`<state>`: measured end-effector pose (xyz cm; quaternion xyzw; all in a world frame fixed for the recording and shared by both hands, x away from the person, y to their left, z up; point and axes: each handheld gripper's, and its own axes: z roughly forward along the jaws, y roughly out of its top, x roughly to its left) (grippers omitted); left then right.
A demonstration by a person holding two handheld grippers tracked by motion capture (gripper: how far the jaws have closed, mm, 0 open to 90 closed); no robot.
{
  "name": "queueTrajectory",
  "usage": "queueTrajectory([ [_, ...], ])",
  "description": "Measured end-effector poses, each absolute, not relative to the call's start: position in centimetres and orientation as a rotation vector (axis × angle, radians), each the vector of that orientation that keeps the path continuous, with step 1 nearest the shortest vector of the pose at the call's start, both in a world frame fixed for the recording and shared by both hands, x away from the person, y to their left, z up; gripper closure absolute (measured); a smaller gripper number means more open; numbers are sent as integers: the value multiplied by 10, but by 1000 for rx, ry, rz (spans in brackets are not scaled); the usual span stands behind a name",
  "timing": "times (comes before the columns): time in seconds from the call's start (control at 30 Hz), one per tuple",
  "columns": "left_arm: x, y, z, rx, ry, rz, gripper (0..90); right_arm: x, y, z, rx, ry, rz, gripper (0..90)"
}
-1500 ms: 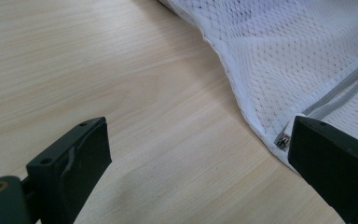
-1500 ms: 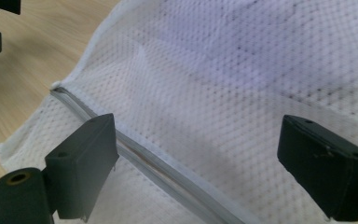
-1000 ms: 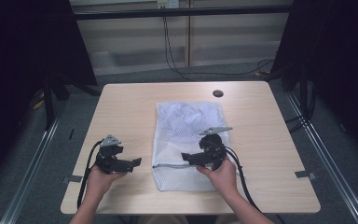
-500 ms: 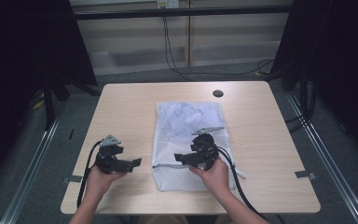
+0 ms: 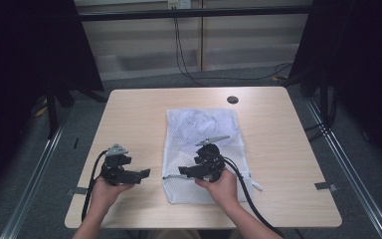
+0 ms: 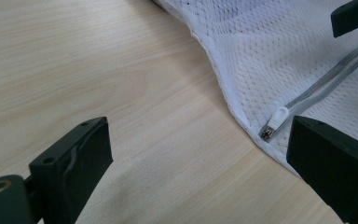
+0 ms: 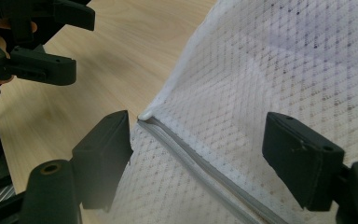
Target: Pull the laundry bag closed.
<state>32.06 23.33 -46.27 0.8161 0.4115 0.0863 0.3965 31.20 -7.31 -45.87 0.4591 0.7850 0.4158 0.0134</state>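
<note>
Broadly, a pale wooden table (image 5: 139,114) takes up the middle of the high view, with dark curtains to either side and a grey floor around it. Lying flat on the table, a little right of centre, is a white mesh laundry bag (image 5: 199,127) that reaches from the middle of the tabletop down toward the person's edge. The left gripper (image 5: 144,173) sits on the bare wood just beside the bag's left edge, held in the person's left hand (image 5: 104,191), its jaws pointing toward the bag and standing well apart with nothing between them. The right gripper (image 5: 171,175) is over the lower part of the bag, held in the right hand (image 5: 224,186), its jaws likewise spread wide and empty, aimed toward the bag's left edge. A black cable (image 5: 246,191) trails from it back across the mesh toward the table's near edge. Running across the lower bag is a grey zipper (image 7: 200,163), which ends at the bag's left hem. At that end lies a small white zipper pull (image 6: 276,119), resting on the mesh between the two grippers. Near the far edge of the table sits a small dark round grommet (image 5: 233,99).
</note>
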Motion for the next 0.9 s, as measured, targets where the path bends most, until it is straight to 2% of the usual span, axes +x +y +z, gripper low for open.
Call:
queueTrajectory([
  [0.27,321,234,-462,2068,1041,219,65,313,-67,-461,1404,2470,1290,273],
  [0.3,321,234,-462,2066,1040,218,66,314,-66,-460,1414,2480,1304,310],
  [0.73,321,235,-462,2067,1042,216,65,319,-49,-464,1452,2515,1343,298],
  [0.9,321,236,-462,2066,1047,207,65,321,-46,-466,1479,2521,1348,333],
])
